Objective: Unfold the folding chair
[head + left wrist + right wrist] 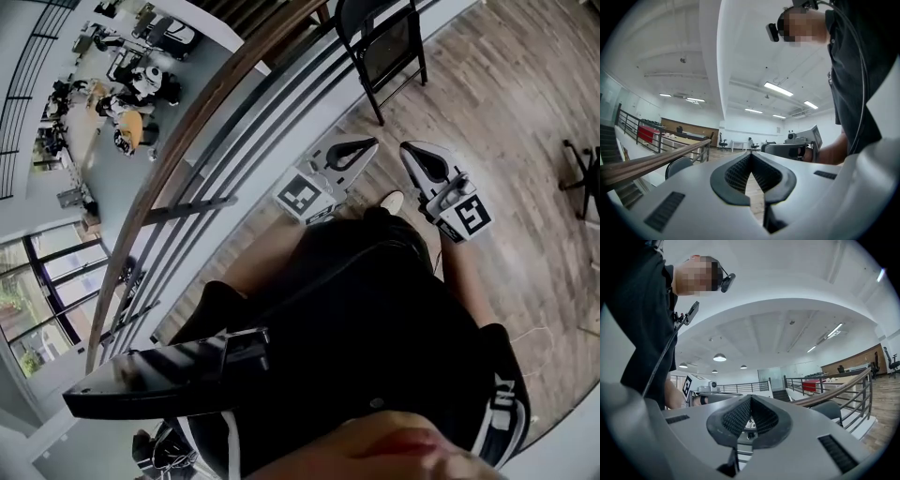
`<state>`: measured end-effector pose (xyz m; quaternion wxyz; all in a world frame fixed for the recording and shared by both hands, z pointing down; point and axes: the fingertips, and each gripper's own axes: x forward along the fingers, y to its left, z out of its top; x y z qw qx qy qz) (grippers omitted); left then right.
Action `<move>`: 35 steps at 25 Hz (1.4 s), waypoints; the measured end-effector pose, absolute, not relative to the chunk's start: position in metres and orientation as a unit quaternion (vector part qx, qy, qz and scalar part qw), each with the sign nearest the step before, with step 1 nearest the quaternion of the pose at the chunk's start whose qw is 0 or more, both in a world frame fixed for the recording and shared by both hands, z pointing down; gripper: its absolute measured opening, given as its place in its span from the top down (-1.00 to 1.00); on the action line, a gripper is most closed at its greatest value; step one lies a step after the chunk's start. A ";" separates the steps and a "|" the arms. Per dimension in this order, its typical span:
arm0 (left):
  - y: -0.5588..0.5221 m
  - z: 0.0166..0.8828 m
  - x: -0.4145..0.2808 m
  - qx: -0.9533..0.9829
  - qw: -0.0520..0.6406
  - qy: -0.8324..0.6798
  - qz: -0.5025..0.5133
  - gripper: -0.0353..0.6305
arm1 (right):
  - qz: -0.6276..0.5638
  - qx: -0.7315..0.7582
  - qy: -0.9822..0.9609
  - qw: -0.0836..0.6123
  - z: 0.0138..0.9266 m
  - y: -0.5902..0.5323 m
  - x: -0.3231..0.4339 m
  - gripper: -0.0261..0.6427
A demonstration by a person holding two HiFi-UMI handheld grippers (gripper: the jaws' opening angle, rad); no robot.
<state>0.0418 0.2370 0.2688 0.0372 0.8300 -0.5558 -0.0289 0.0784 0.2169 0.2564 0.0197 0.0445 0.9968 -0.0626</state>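
Black metal folding chair point(384, 47) is standing ahead, and I am risking toppling it with left tongs point(366, 145) and right tongs point(411, 150) shut, empty.

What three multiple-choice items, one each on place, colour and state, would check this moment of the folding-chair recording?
1. Where does the folding chair stand?
A. on the wooden floor by the railing
B. between the two grippers
C. on a table
2. What colour is it?
A. white
B. black
C. red
3. How are the left gripper and right gripper?
A. both shut, empty
B. both wide open
C. left shut on the chair

Key: A, the chair stands beside the railing, ahead of the grippers; B, its frame and back are black; A, each gripper view shows the pads meeting with nothing between.
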 end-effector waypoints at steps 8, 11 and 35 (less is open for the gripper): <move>0.168 0.261 0.055 0.810 0.036 -0.585 -0.034 0.88 | -0.083 0.087 0.991 0.050 0.244 0.147 0.085 0.90; 0.151 0.262 0.056 0.802 0.037 -0.595 -0.033 0.88 | -0.091 0.092 0.990 0.057 0.239 0.128 0.086 0.90; 0.025 0.304 -0.093 0.818 0.053 -0.571 -0.038 0.88 | -0.084 0.051 0.995 -0.010 0.282 0.018 -0.064 0.90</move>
